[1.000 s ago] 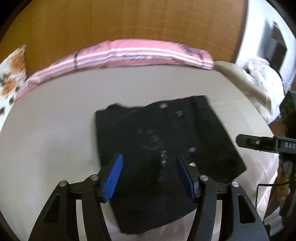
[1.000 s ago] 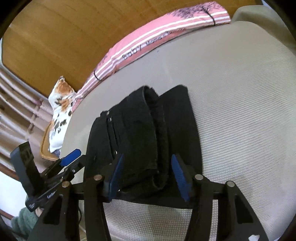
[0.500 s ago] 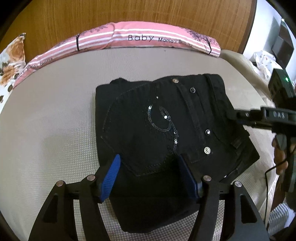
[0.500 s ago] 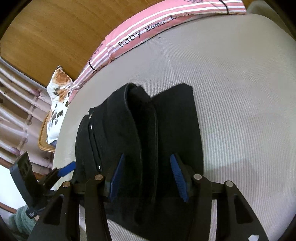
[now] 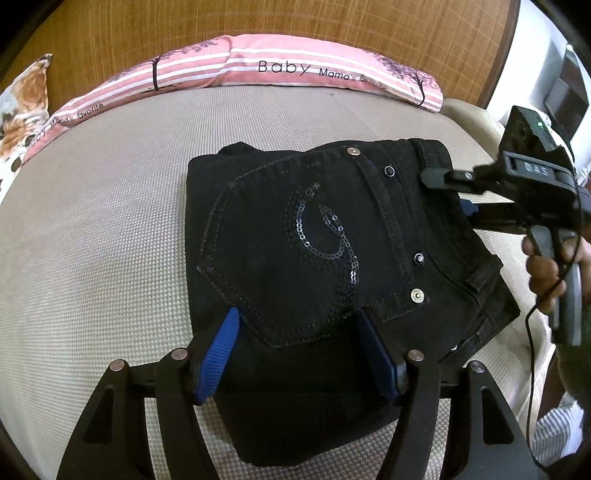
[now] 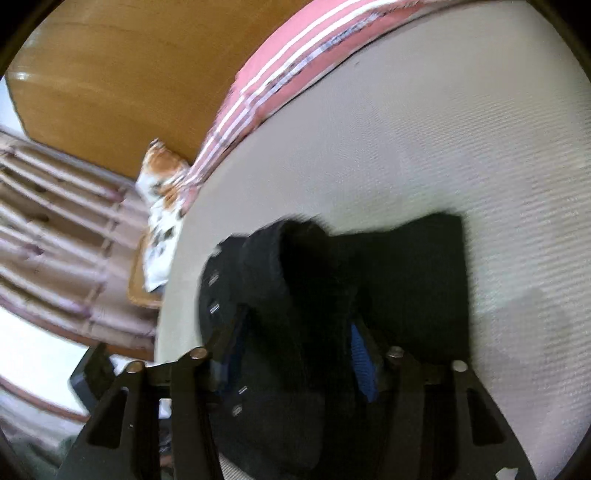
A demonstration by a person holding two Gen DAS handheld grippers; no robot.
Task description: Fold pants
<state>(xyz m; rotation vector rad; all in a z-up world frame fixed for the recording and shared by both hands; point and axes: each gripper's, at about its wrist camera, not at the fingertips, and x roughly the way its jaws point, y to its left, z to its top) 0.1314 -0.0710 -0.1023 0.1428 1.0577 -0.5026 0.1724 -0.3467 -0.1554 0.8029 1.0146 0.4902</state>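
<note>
Black denim pants [image 5: 314,258] sit folded in a compact stack on the beige bed [image 5: 92,240], so both grippers, left gripper [image 5: 299,354] and right gripper [image 6: 295,354], hover with jaws wide, gripping nothing.

Home bedroom: mattress [image 5: 110,229], pink striped pillow [image 5: 295,72], wooden headboard [image 5: 295,26].

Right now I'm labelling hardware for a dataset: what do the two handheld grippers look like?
The left gripper has black angular linkage arms, silver pivot pins and ribbed blue finger pads. The right gripper, seen side-on, is black with a grey pistol handle, a green light, a raised "DAS" marking and a thin black cable.
</note>
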